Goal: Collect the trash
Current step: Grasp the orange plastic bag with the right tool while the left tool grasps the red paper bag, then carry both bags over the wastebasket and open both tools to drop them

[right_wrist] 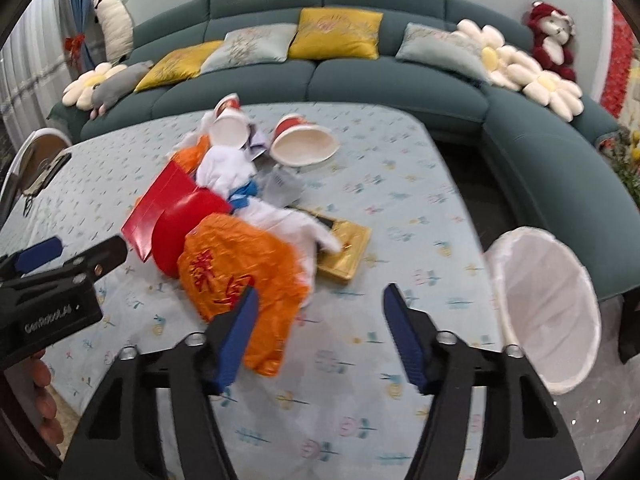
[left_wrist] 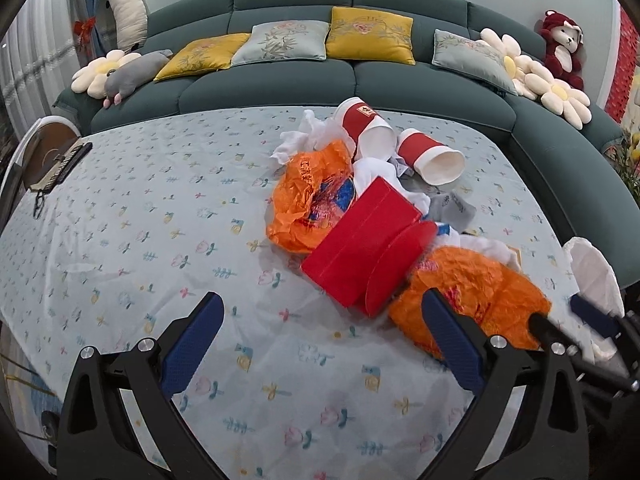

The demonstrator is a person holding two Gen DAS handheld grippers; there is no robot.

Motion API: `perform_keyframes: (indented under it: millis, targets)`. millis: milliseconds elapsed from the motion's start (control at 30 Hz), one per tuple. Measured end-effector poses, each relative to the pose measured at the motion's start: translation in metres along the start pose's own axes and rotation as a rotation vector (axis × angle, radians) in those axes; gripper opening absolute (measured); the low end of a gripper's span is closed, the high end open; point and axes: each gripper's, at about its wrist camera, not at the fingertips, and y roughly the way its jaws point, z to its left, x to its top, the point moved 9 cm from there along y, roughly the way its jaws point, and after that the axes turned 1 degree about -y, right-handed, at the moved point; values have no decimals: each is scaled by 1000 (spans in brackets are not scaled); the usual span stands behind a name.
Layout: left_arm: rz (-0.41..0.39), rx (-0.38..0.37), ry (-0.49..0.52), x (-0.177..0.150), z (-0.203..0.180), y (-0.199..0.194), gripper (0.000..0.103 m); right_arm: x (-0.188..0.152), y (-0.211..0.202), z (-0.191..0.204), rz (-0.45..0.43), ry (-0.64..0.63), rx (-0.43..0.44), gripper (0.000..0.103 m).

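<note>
Two claws gape empty over the table; white-lined bin beside it; paper cups tipped.

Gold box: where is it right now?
In the right wrist view the gold box lies flat on the table, at the right edge of the trash pile, partly under white tissue, left of the lined bin.

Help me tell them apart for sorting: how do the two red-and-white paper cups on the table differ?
The left cup lies wedged in the pile, its mouth against white tissue; the right cup lies apart on the tablecloth, mouth fully exposed. The left cup shows a small printed emblem on its red band; the right cup's band looks plain from here. Both are tipped on their sides, apparently empty, with a red band and white inside.
</note>
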Motion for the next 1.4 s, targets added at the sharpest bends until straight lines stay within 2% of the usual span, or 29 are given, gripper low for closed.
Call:
perform_keyframes:
  millis: [233,267,333,400,433,500,533,600,633,800,967,1133,1400]
  targets:
    - [37,-39,-31,11,-3,33,93,-7,23,12,46,-6,41,25]
    - [45,-50,-32,12,-5,38,87,-8,25,14,51,-13,44,19]
    - [64,-74,-31,13,-8,45,80,-10,27,16,56,-16,57,16]
    - [86,-100,-41,12,-11,49,63,-10,27,16,55,-16,68,12]
    - [92,-109,-41,11,-12,50,60,-10,26,17,51,-17,74,11]
    - [95,-118,-35,10,-15,49,39,-9,22,17,42,-18,80,9]
    - [94,-117,-26,10,-17,47,33,-8,20,17,37,-17,84,8]
    - [95,-125,-7,10,-20,42,13,-5,14,17,24,-14,85,7]
    - [94,-132,-4,10,-23,39,10,-3,11,16,18,-13,85,7]
    - [55,-147,16,15,-33,15,3,10,-15,9,-45,-6,79,7]
    - [10,-177,40,25,-50,-13,1,25,-44,-13,-120,29,42,7]
    - [-18,-202,77,31,-76,-30,1,38,-66,-61,-188,89,-59,7]
    - [-61,-274,156,39,-141,-57,1,36,-84,-141,-230,214,-146,7]
